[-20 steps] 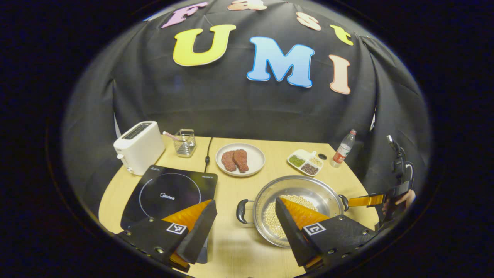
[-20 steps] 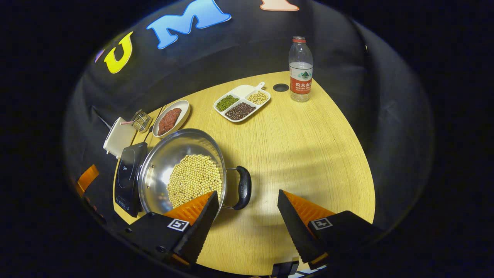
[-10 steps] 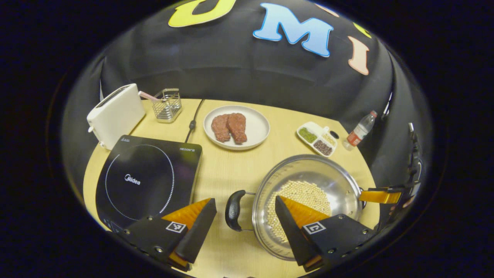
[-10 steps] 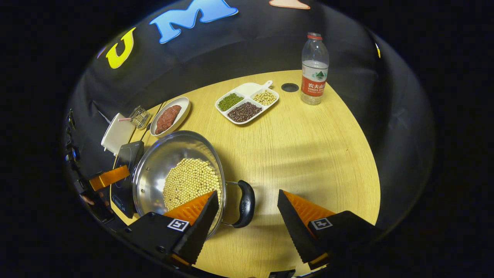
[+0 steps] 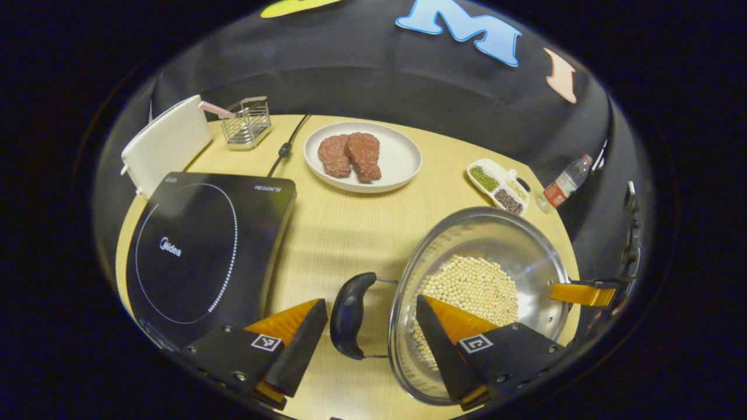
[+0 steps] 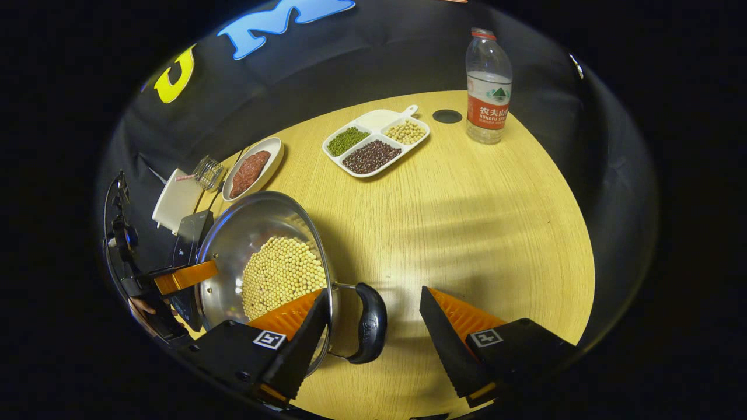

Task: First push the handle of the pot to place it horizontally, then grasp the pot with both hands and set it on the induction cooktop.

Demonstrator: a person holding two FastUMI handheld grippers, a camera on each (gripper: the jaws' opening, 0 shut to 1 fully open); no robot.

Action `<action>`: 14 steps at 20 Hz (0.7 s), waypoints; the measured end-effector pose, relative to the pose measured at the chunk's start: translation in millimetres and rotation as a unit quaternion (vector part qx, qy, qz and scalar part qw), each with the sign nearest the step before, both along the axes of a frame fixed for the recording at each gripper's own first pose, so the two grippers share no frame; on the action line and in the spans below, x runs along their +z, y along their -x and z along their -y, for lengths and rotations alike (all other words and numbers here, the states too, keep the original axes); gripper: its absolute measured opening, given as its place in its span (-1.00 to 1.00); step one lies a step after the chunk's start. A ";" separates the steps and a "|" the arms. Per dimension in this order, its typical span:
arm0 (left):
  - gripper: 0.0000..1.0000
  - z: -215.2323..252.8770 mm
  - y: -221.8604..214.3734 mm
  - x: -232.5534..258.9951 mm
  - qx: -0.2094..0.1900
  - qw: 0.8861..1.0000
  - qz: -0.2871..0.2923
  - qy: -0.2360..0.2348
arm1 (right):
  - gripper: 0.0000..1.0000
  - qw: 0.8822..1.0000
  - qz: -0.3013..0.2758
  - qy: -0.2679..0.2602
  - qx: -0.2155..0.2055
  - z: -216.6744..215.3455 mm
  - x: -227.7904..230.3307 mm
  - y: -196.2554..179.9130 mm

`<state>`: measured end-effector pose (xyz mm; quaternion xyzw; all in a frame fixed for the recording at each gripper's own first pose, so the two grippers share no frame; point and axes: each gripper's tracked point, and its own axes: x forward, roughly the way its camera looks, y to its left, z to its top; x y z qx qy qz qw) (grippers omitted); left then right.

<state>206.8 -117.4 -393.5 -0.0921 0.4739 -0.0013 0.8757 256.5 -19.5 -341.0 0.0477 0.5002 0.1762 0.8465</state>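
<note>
Tipping is the danger: if one tool grabs or lifts before the other, the pot could tilt and spill its yellow beans. Both the left tool and right tool have fingers apart, each around a black handle. The pot sits lower right on the desk, beside the cooktop.

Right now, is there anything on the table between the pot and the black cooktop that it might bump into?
Nothing visible. In the left gripper view, only bare table lies between the pot and the induction cooktop. The plate of meat and the power cord sit farther back, off that path.
</note>
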 end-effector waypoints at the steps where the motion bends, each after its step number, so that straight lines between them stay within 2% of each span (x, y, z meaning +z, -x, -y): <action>1: 0.87 1.6 0.9 -2.2 0.003 1.000 -0.001 0.006 | 0.86 1.000 -0.002 0.000 0.004 -1.6 -2.5 -0.2; 2: 0.84 3.8 1.8 -3.8 0.004 1.000 -0.002 0.010 | 0.96 1.000 -0.004 0.001 0.007 -2.8 -5.6 0.3; 3: 0.84 5.5 1.7 -7.0 0.004 1.000 -0.005 0.015 | 0.79 1.000 -0.005 0.000 0.011 -4.1 -7.7 0.6; 4: 0.75 4.5 2.8 -9.9 0.007 1.000 -0.009 0.014 | 0.79 1.000 -0.006 0.001 0.015 -5.0 -10.3 1.4; 5: 0.57 0.9 1.4 -15.5 0.011 1.000 -0.013 0.005 | 0.92 1.000 -0.006 -0.004 0.018 -7.5 -10.6 1.1; 6: 0.39 -0.1 2.7 -13.6 0.013 1.000 -0.015 0.004 | 0.85 1.000 -0.006 -0.006 0.020 -9.9 -11.4 1.2; 7: 0.34 0.1 2.7 -13.5 0.014 1.000 -0.015 0.006 | 0.62 1.000 -0.006 -0.010 0.022 -11.4 -11.6 0.5; 8: 0.34 0.7 3.6 -13.9 0.016 1.000 -0.015 0.008 | 0.70 1.000 -0.008 -0.013 0.022 -14.1 -12.0 2.3; 9: 0.34 0.0 5.1 -13.6 0.018 1.000 -0.018 0.008 | 0.46 1.000 -0.009 -0.016 0.023 -16.6 -12.3 2.6; 10: 0.30 0.7 6.6 -14.1 0.019 1.000 -0.017 0.011 | 0.41 1.000 -0.008 -0.016 0.024 -17.8 -13.3 3.1; 11: 0.29 1.1 6.5 -14.3 0.021 1.000 -0.017 0.014 | 0.27 1.000 -0.001 -0.012 0.020 -16.6 -13.2 1.0; 14: 0.23 2.0 8.0 -13.7 0.016 0.999 -0.013 0.026 | 0.21 1.000 0.005 -0.005 0.010 -16.6 -13.3 0.0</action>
